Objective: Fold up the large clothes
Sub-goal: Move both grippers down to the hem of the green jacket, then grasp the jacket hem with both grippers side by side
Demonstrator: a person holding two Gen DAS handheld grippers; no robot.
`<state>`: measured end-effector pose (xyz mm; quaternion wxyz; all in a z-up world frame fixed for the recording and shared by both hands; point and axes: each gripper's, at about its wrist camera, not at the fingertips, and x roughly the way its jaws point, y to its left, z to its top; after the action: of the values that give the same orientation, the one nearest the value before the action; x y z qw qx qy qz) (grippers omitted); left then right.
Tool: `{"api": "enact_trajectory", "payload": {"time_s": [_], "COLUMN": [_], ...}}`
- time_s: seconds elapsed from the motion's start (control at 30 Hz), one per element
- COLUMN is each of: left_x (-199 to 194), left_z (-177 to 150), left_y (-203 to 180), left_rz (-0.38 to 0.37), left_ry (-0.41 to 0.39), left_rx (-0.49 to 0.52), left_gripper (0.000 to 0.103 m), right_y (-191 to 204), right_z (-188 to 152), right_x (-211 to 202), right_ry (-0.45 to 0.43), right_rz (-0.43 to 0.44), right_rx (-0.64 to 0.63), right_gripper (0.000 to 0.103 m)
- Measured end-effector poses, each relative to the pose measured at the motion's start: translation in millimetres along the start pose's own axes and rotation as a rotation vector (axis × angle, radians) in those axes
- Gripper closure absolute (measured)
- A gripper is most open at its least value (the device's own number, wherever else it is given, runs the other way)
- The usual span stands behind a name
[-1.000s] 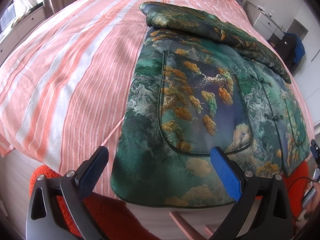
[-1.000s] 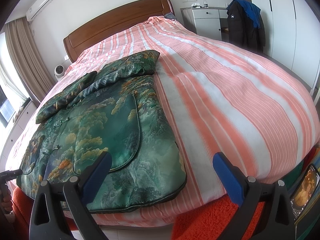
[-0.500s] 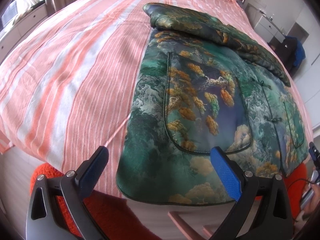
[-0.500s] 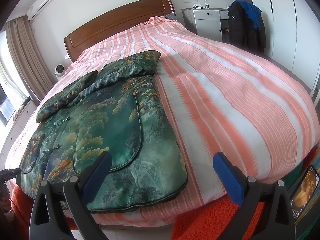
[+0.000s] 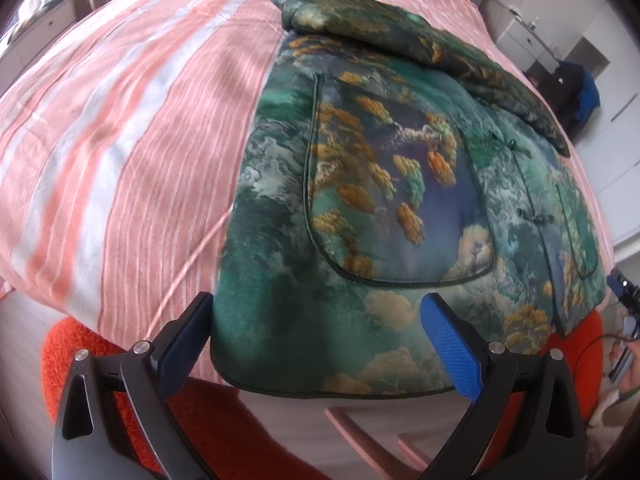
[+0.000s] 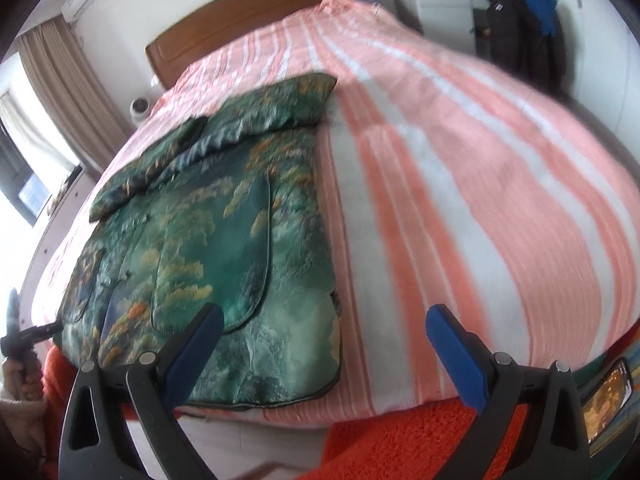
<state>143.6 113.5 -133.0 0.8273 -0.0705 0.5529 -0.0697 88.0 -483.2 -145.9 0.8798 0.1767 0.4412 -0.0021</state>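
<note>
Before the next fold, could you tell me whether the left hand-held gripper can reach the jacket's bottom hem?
Probably yes: the left hand-held gripper is open, the jacket's bottom hem lies between its fingers, unobstructed.

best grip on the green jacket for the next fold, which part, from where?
Likely the two bottom hem corners of the green jacket. It lies flat with its hem at the bed's foot edge, so each open hand-held gripper, left and right, can approach from the foot.

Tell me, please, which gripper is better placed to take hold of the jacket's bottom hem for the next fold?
Probably the left gripper: its open jaws straddle the near hem corner of the green jacket. The right gripper, also open, faces mostly bare striped bedspread, with the hem off to one side.
</note>
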Motion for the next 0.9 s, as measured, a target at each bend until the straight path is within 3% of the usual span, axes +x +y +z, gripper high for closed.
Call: {"api": "enact_trajectory", "payload": {"time_s": [0.07, 0.2, 0.23, 0.27, 0.3, 0.33, 0.37, 0.4, 0.6, 0.7, 0.8, 0.9], "left_x": [2.1, 0.9, -1.4, -4.3, -6.6, -10.7, -14.6, -17.9, -48.6, -64.2, -77.1, -96.6], "left_z": [-0.9, -1.1, -1.2, -1.6, -1.6, -1.7, -1.5, -1.2, -4.8, -15.2, -15.1, 11.0], "left_y": [-1.3, 2.8, 4.3, 5.3, 7.1, 8.1, 8.7, 9.4, 2.9, 8.9, 23.9, 38.1], "left_rz": [0.024, 0.064, 0.075, 0.082, 0.079, 0.065, 0.054, 0.046, 0.032, 0.024, -0.036, -0.112], "left_ry": [0.009, 0.048, 0.053, 0.057, 0.058, 0.053, 0.046, 0.041, 0.013, 0.029, 0.038, -0.014], "left_rx": [0.009, -0.003, -0.004, -0.003, -0.004, -0.007, -0.009, -0.009, 0.068, 0.093, 0.045, -0.025], "left_gripper": [0.011, 0.05, 0.063, 0.071, 0.084, 0.089, 0.091, 0.093, 0.097, 0.097, 0.097, 0.097], "right_y": [0.5, 7.7, 11.5, 14.1, 16.7, 18.1, 18.8, 18.7, 28.9, 32.7, 25.7, 13.7], "right_z": [-0.1, 1.2, 1.4, 1.1, 1.0, 0.8, 1.4, 2.4, 4.8, -0.7, -6.8, 6.1], "right_x": [8.5, 21.4, 23.5, 25.5, 28.9, 30.9, 30.7, 29.2, -0.2, -13.7, -23.5, -34.2], "right_ry": [0.059, 0.161, 0.185, 0.206, 0.238, 0.256, 0.257, 0.255, 0.23, 0.262, 0.314, 0.305], "right_rz": [0.027, 0.066, 0.072, 0.073, 0.072, 0.059, 0.044, 0.047, 0.09, 0.122, 0.176, 0.276], "right_rx": [-0.005, -0.039, -0.056, -0.066, -0.078, -0.085, -0.093, -0.095, -0.112, -0.115, -0.084, 0.003], "right_gripper": [0.003, 0.007, 0.018, 0.039, 0.048, 0.06, 0.078, 0.087, 0.091, 0.091, 0.091, 0.091]}}
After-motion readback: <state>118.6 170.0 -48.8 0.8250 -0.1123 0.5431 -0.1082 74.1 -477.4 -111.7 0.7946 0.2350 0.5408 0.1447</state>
